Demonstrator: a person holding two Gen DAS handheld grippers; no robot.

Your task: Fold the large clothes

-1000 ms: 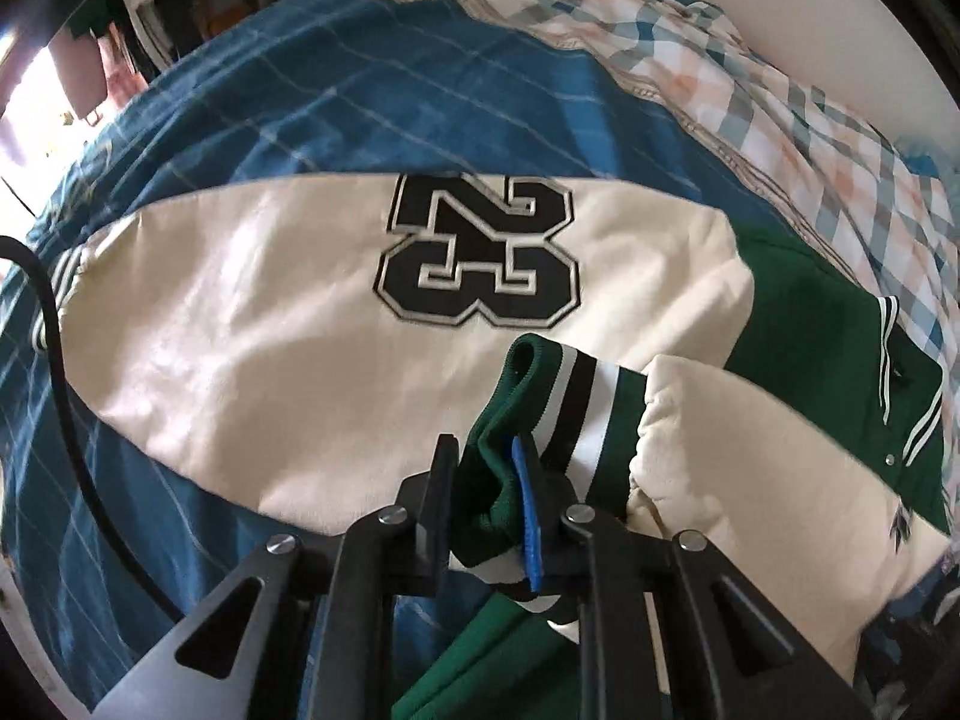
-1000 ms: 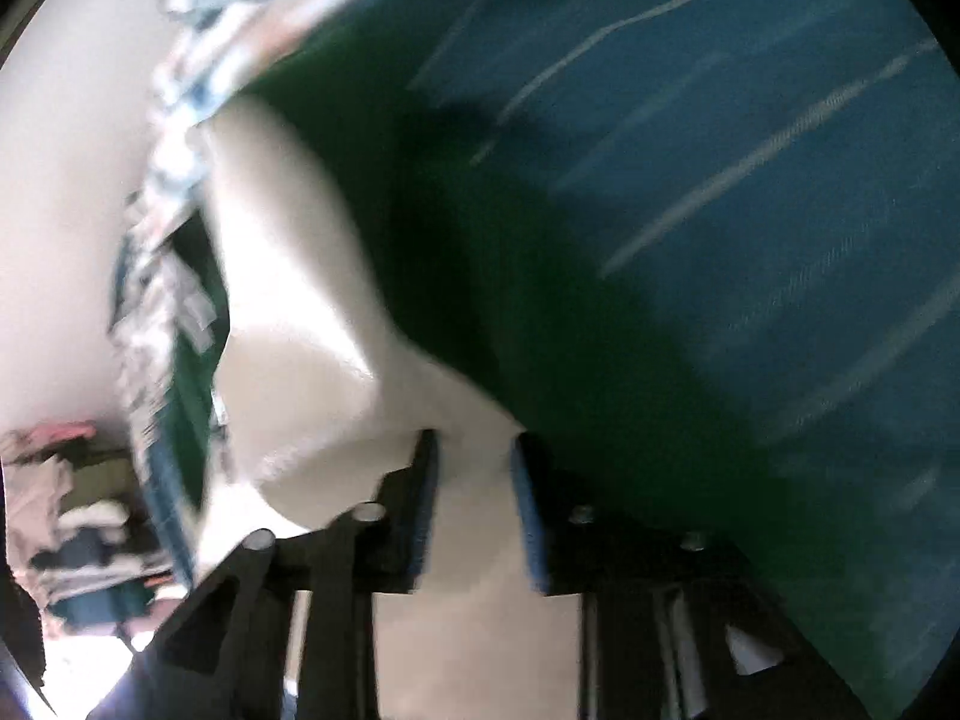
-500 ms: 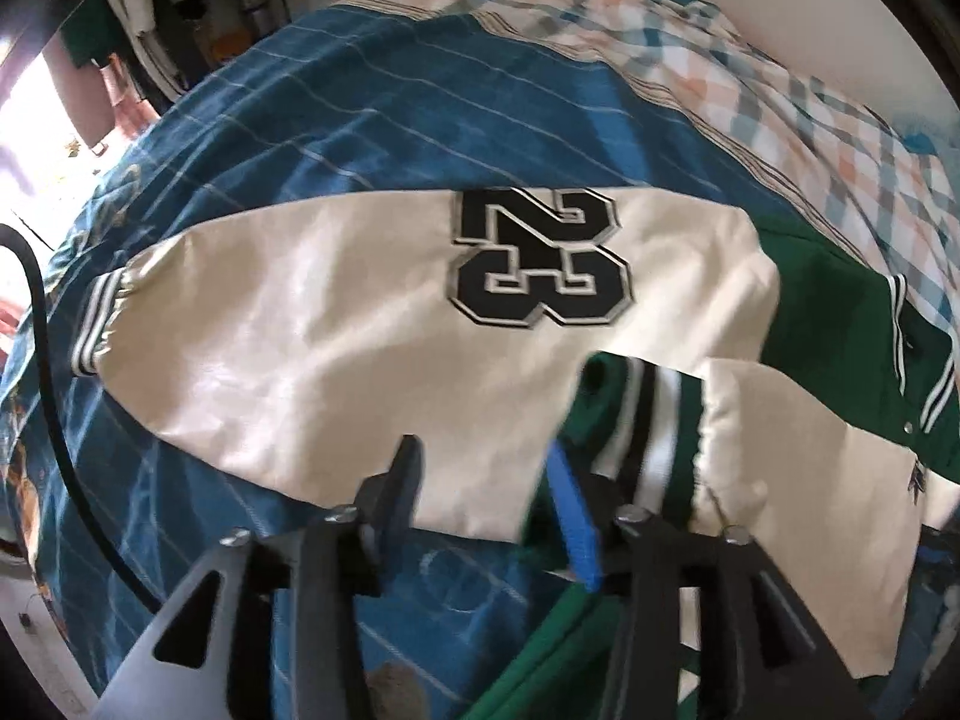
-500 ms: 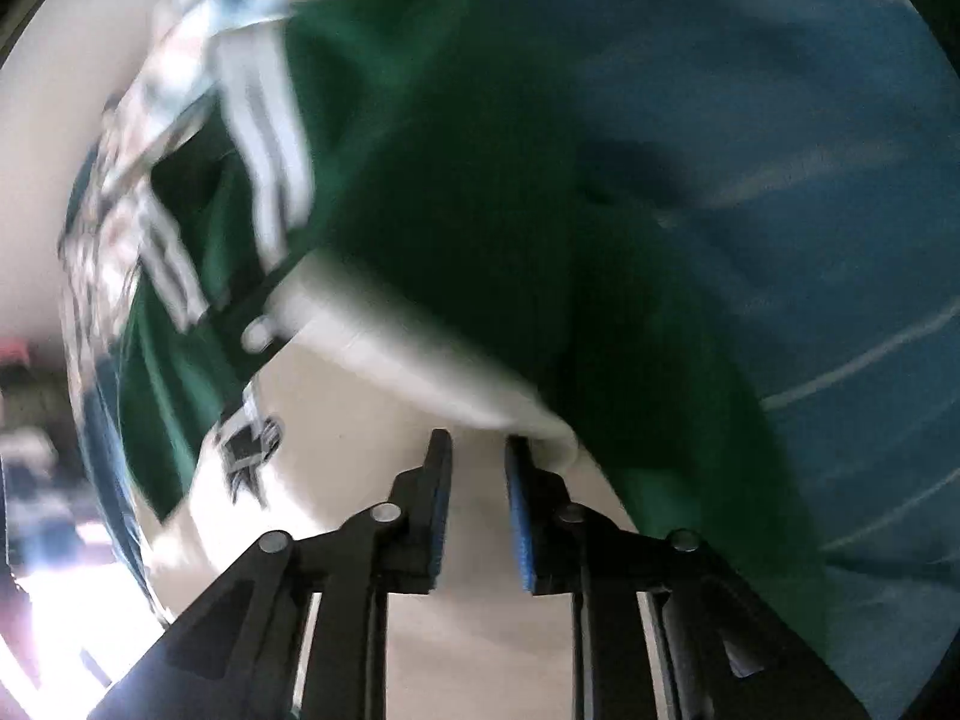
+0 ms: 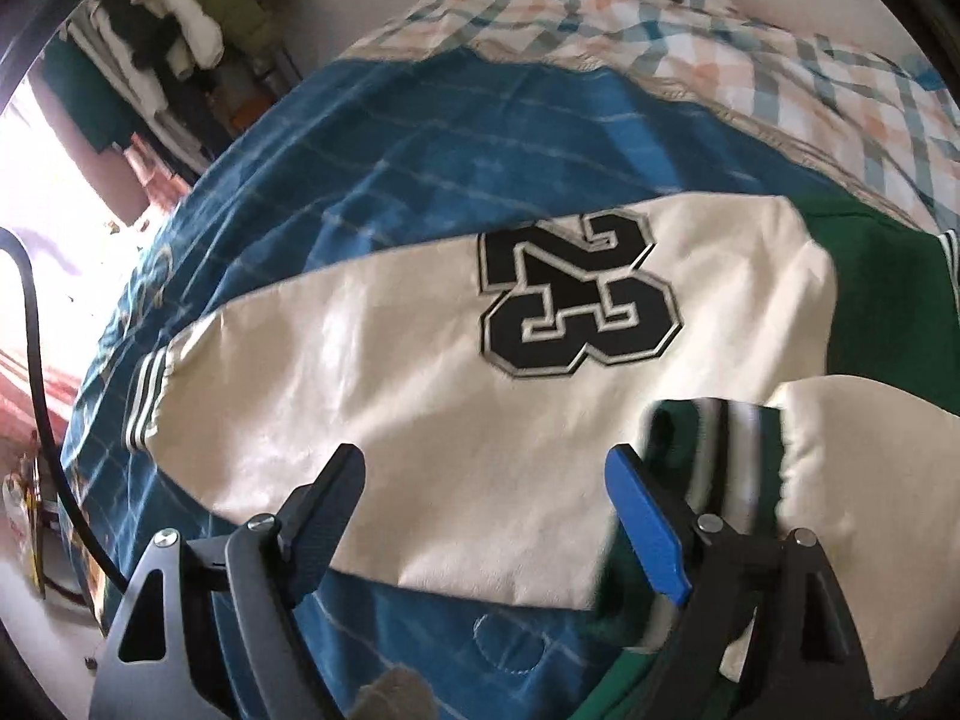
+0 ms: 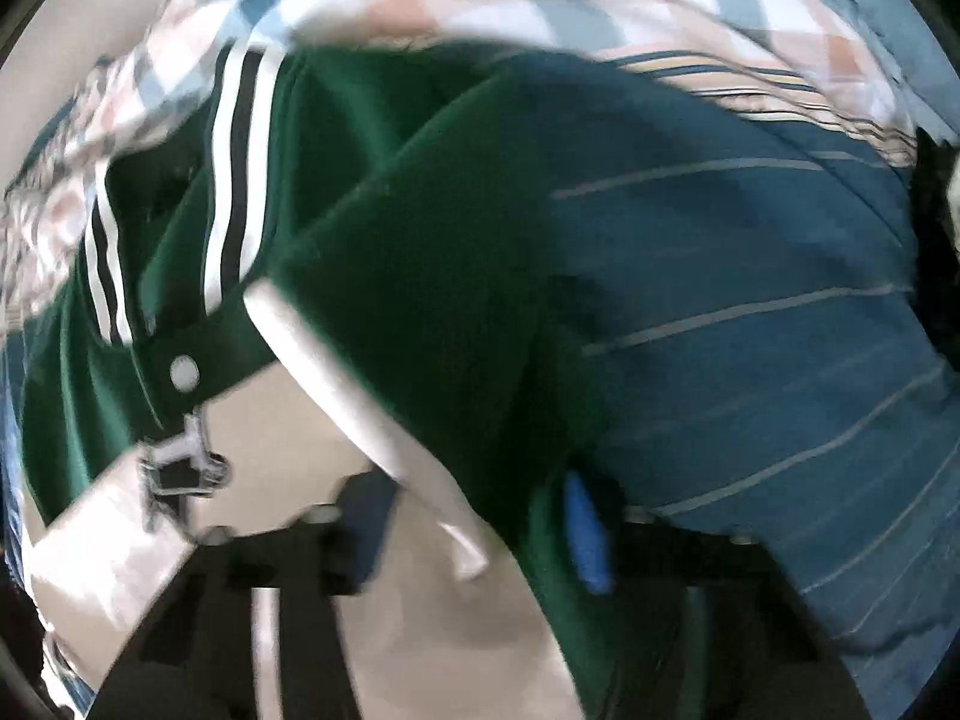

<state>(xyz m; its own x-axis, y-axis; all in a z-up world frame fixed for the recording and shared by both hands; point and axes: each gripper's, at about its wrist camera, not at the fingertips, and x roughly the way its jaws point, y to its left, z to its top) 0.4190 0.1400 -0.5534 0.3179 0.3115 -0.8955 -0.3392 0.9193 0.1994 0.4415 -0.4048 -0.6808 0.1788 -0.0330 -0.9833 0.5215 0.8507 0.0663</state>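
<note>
A green varsity jacket (image 5: 876,300) with cream sleeves lies on a blue bed cover. One cream sleeve (image 5: 420,408) with a black "23" patch (image 5: 576,300) stretches left. My left gripper (image 5: 485,468) hovers over that sleeve, its jaws opening with nothing between them. The other sleeve's green striped cuff (image 5: 714,450) rests just right of the blue pad (image 5: 648,534). In the blurred right wrist view my right gripper (image 6: 474,498) points down over the jacket's green body (image 6: 420,228). Its jaws stand apart around a cream fold (image 6: 360,396) without pressing it.
The blue striped bed cover (image 5: 420,138) surrounds the jacket. A checked blanket (image 5: 750,60) lies along the far side by a pale wall. Piled clothes (image 5: 180,30) crowd the far left corner. A black cable (image 5: 36,372) hangs at the bed's left edge.
My left gripper let go of the striped cuff and spread wide; the cuff now lies beside it. The right gripper shifted across the jacket, and its jaws parted from a near-shut stance.
</note>
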